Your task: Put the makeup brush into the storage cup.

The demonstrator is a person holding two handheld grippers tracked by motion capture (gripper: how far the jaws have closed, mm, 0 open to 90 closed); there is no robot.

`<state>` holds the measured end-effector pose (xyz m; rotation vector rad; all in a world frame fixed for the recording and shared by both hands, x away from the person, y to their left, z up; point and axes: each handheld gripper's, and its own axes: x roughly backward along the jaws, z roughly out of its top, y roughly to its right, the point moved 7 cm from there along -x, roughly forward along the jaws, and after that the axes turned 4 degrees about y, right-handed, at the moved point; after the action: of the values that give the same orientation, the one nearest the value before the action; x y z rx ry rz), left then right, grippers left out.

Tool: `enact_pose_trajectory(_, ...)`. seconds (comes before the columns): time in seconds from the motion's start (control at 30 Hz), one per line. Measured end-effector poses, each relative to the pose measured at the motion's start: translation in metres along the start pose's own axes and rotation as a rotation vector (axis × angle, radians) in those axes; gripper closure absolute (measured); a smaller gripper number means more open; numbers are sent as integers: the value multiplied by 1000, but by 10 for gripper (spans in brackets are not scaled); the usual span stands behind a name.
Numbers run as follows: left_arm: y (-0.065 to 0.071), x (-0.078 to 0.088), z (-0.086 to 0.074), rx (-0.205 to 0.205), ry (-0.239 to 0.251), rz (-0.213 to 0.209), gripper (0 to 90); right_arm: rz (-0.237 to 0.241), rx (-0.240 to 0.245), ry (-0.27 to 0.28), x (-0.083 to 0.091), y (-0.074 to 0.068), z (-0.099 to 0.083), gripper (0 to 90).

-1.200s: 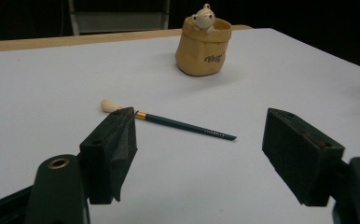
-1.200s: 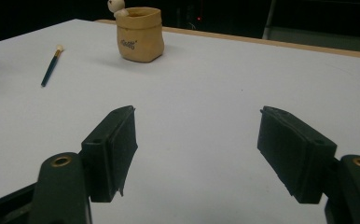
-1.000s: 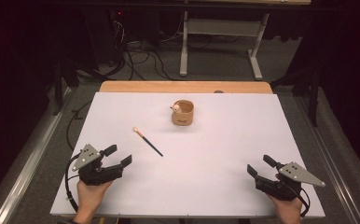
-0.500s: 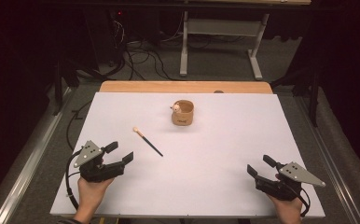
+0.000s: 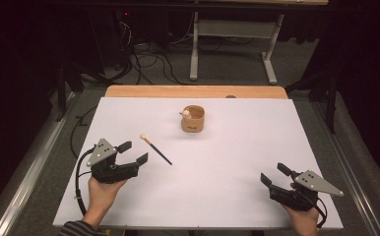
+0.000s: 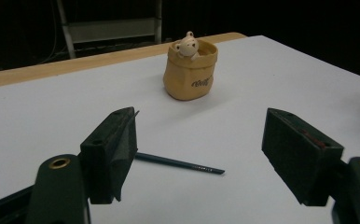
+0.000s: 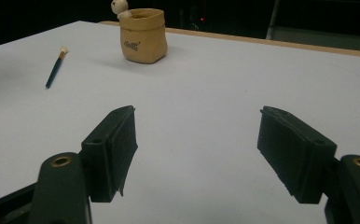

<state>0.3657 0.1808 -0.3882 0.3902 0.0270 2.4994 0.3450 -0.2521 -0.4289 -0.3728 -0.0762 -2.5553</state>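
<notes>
A tan bag-shaped pot (image 5: 193, 119) with a small bear figure at its rim stands at the far middle of the white table top (image 5: 227, 157). A thin dark-handled brush (image 5: 156, 149) with a pale tip lies flat to the pot's near left. My left gripper (image 5: 135, 152) is open just short of the brush's near end, and nothing is between its fingers. In the left gripper view the brush (image 6: 180, 163) lies across the gap of the left gripper (image 6: 201, 135), with the pot (image 6: 190, 70) beyond. My right gripper (image 5: 273, 173) is open at the near right; its view shows the right gripper (image 7: 197, 135), pot (image 7: 143, 36) and brush (image 7: 55, 68).
A wooden strip (image 5: 193, 91) borders the table's far edge. Beyond it on the dark floor are cables and a white metal stand (image 5: 194, 49). A metal rail (image 5: 25, 182) runs along the left side of the table.
My left gripper has moved forward and slightly right, closer to the brush. The right gripper, pot and brush have stayed put.
</notes>
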Motion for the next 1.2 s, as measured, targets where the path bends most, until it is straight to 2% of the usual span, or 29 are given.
enact_pose_trajectory(0.2,-1,-11,10,8,2,-4,273,-4,-13,6,0,2,0,298)
enact_pose_trajectory(0.37,2,-18,18,-8,10,-7,273,-4,-13,5,0,1,0,298)
enact_pose_trajectory(0.67,4,-31,27,-10,7,3,271,0,-13,7,1,1,0,297)
enact_pose_trajectory(0.8,5,-38,32,-31,1,7,271,-1,-7,-1,-1,1,0,297)
enact_pose_trajectory(1.03,12,-55,39,-51,-13,-9,271,-6,0,2,-1,0,0,299)
enact_pose_trajectory(1.2,16,-64,43,-47,-7,-22,272,0,8,2,-1,-1,0,300)
